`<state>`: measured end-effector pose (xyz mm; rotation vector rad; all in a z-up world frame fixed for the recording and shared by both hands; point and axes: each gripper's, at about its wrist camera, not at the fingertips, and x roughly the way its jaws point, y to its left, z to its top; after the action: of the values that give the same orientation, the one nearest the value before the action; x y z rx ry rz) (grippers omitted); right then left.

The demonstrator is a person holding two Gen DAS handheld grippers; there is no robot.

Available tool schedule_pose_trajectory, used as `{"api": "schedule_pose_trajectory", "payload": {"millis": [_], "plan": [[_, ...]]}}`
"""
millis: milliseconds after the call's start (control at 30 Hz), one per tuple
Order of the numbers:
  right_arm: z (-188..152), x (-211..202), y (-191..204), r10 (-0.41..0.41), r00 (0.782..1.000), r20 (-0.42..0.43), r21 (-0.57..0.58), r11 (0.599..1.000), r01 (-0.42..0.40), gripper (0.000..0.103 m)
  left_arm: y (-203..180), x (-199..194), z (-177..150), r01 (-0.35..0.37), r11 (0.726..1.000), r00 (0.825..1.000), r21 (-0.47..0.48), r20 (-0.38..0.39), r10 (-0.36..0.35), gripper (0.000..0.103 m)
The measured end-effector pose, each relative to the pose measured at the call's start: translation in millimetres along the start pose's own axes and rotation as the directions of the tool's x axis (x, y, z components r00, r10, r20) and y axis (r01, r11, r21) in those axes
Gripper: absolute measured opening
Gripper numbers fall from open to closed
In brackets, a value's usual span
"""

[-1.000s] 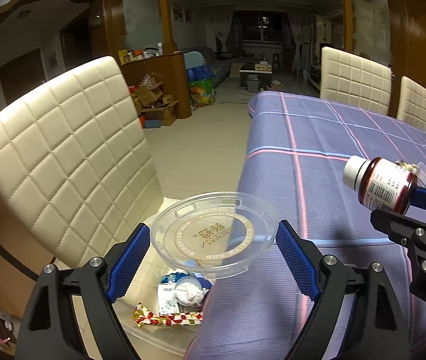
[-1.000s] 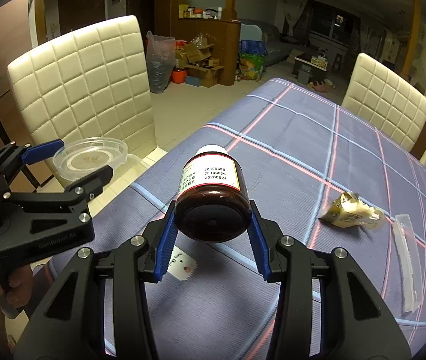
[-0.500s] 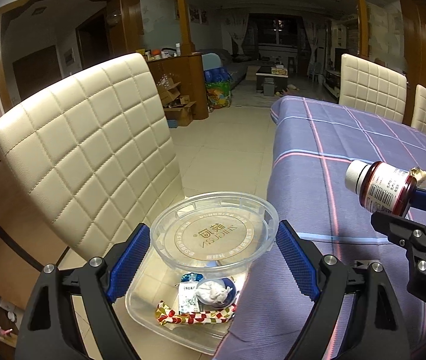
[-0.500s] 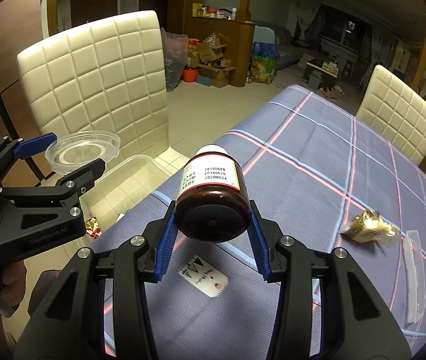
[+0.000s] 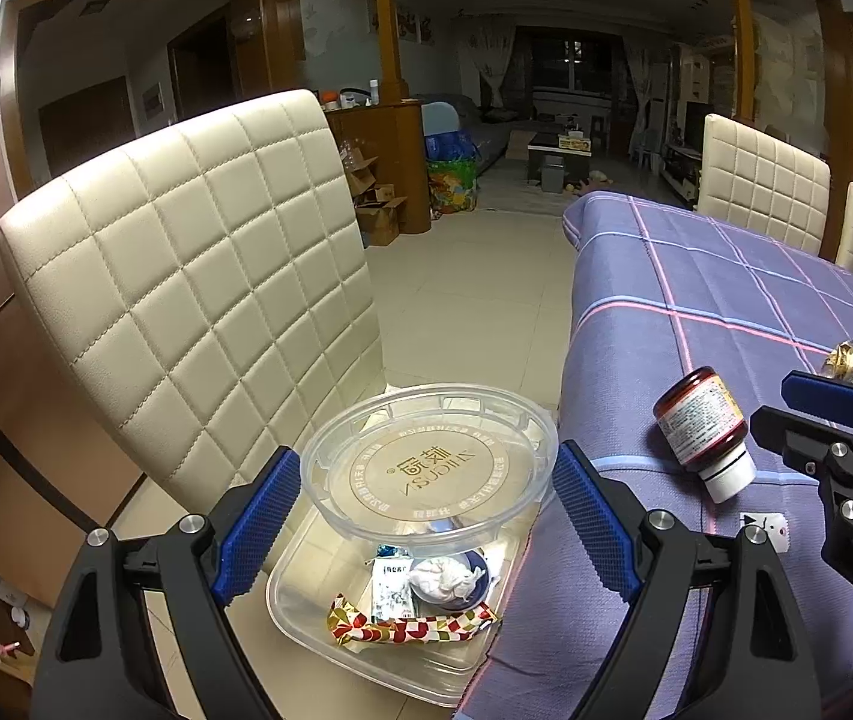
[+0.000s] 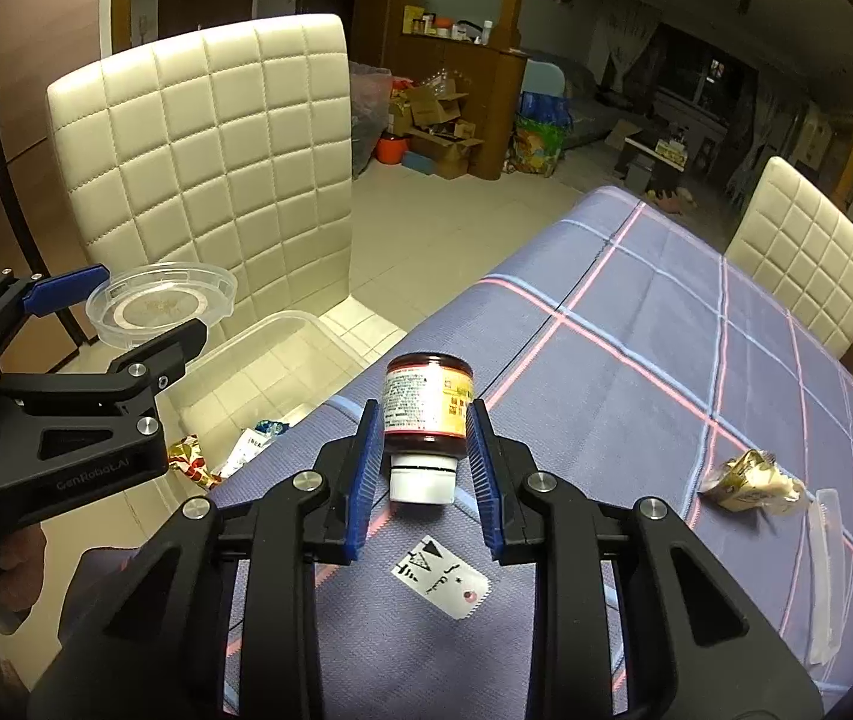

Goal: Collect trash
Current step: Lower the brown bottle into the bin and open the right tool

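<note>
My left gripper (image 5: 423, 495) is shut on a round clear plastic lid (image 5: 429, 463) and holds it over a clear plastic bin (image 5: 318, 618) on the chair seat. The bin holds a candy wrapper (image 5: 408, 627), a crumpled tissue in a blue cup and a small packet. A dark brown bottle (image 6: 426, 420) with a white cap lies on the purple tablecloth, cap toward me, between the pads of my right gripper (image 6: 423, 468). The jaws stand slightly apart from the bottle, open. The bottle also shows in the left wrist view (image 5: 703, 432).
A cream quilted chair (image 5: 186, 276) stands behind the bin. On the table (image 6: 636, 372) lie a white paper tag (image 6: 441, 576), a crumpled yellow wrapper (image 6: 750, 480) and a clear plastic strip (image 6: 825, 570). More chairs stand at the far side.
The bottle was held upright-on in my right gripper; now it lies flipped on the table with the jaws opened. The left gripper has shifted left over the bin with the lid.
</note>
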<state>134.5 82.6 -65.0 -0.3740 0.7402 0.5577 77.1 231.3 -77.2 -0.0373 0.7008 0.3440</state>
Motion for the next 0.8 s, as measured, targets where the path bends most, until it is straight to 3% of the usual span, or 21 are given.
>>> {"api": "schedule_pose_trajectory", "payload": {"millis": [100,133,167,233,400,533,800], "plan": [[0.5,4.1,-0.3,-0.012,1.000,-0.005,0.005,1.000,0.012,0.031,0.5,1.7,-2.1,0.003,1.000,1.000,-0.001,-0.007,-0.003,0.083],[0.6,6.5,-1.8,-0.023,1.000,-0.010,0.010,1.000,0.023,0.038,0.7,2.5,-2.5,0.005,1.000,1.000,-0.002,-0.009,-0.005,0.083],[0.9,9.8,-3.4,-0.025,0.999,-0.020,0.017,1.000,0.025,0.060,0.4,3.4,-3.0,0.006,1.000,1.000,-0.001,-0.011,-0.006,0.083],[1.1,17.8,-10.4,-0.007,1.000,-0.031,0.054,0.998,0.009,0.076,1.4,5.2,-3.3,0.003,1.000,1.000,0.000,-0.012,-0.003,0.083],[4.3,40.2,-7.3,0.014,0.998,-0.062,0.057,0.998,-0.011,0.074,6.8,19.4,-5.5,-0.020,1.000,0.999,-0.008,-0.041,0.020,0.083],[3.7,63.9,6.9,0.023,0.992,-0.121,0.021,1.000,-0.021,0.047,12.5,25.2,-10.1,-0.016,1.000,0.998,-0.017,-0.056,0.015,0.083],[7.1,55.7,27.1,0.006,0.998,-0.065,-0.036,0.999,-0.009,0.046,19.3,25.0,-10.4,-0.030,0.999,0.998,-0.014,-0.049,0.029,0.083]]}}
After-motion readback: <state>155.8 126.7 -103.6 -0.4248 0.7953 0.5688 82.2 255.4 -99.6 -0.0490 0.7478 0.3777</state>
